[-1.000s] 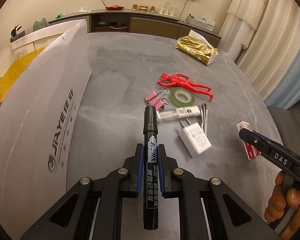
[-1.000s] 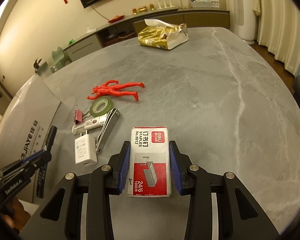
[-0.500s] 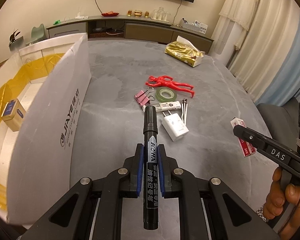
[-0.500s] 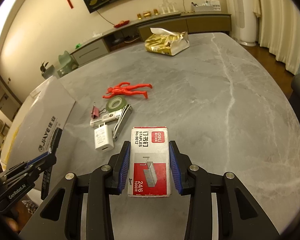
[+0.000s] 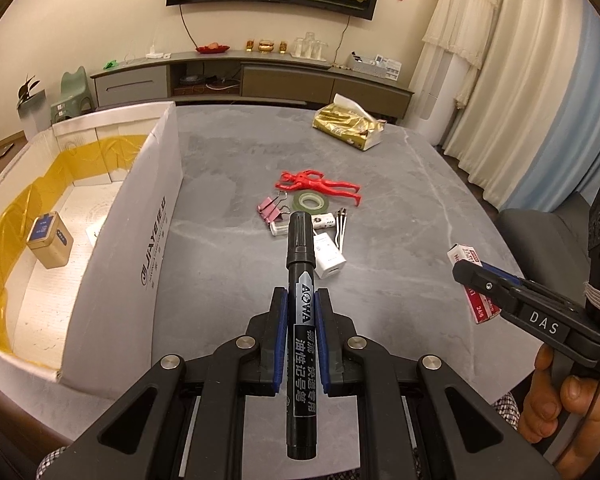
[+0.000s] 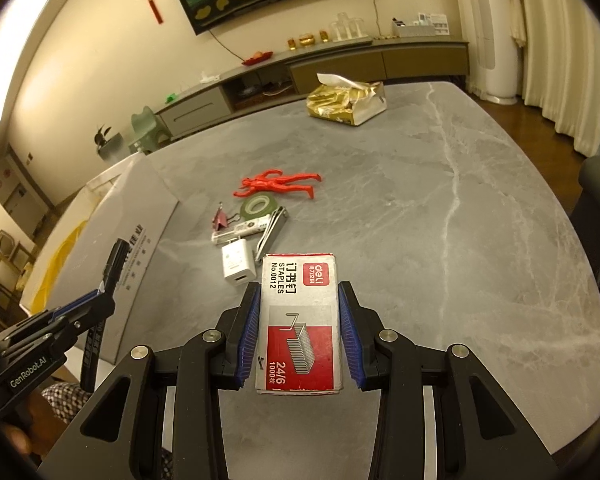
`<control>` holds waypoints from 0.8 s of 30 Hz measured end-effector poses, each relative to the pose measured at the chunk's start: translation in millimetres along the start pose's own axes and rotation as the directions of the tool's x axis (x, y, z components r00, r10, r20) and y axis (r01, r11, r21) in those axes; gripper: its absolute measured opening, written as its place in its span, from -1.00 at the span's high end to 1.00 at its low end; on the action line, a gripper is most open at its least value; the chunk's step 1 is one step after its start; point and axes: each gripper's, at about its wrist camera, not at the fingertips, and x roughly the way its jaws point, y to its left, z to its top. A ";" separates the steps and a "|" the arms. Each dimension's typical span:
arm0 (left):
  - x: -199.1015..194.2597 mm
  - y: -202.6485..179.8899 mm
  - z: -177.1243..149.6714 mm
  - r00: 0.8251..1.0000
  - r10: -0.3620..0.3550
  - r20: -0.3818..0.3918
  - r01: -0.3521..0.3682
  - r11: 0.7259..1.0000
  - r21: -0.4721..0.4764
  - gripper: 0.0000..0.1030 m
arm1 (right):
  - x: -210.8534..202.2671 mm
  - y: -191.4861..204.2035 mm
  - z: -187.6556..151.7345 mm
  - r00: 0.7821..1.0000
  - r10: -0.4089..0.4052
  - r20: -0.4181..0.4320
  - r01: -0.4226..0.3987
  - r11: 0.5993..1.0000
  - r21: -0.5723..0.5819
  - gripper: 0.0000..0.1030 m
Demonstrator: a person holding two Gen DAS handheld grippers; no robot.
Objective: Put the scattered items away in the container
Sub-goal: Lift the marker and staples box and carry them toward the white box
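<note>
Black marker [image 5: 301, 312], cap pointing far, clamped between the blue-padded fingers of the left gripper [image 5: 300, 316]; the barrel runs along the gripper's axis and sticks out past both ends of the pads. The gripper is held above the near part of the grey marbled table [image 5: 400, 184], just right of the white cardboard box [image 5: 140, 240], the container, which stands at the left with yellow tape lining its inner walls. Inside the box, on its floor, rests a small tan tin with a blue label [image 5: 50, 242].

In the right wrist view, the right gripper [image 6: 299, 332] is closed on a red-and-white staple box [image 6: 299, 320], pads pressed to its two long sides, held above the table's near edge. A hand [image 5: 556, 396] grips its handle at the right.

Loose items lie clustered mid-table, near one another: a red toy figure [image 5: 320, 184] farthest, a green tape roll [image 5: 311, 201] just near of it, pink binder clips [image 5: 271, 209] to the left, a white tube [image 5: 320, 222], a nail clipper [image 6: 272, 228] and a white charger plug [image 6: 238, 268] nearest. A gold tissue pack [image 5: 348, 126] sits well apart at the far side.
</note>
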 end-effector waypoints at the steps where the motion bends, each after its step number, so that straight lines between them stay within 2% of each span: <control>1: -2.7 -1.1 -0.3 1.000 -0.002 0.003 0.002 1.000 0.001 0.73 | -2.8 0.7 -0.4 1.000 0.002 0.003 -0.002 1.000 -0.002 0.24; 24: -68.5 -10.8 -11.3 0.994 -0.041 0.097 0.039 0.999 0.022 0.72 | -57.5 48.4 -12.9 0.996 0.063 0.056 -0.058 0.994 -0.098 0.24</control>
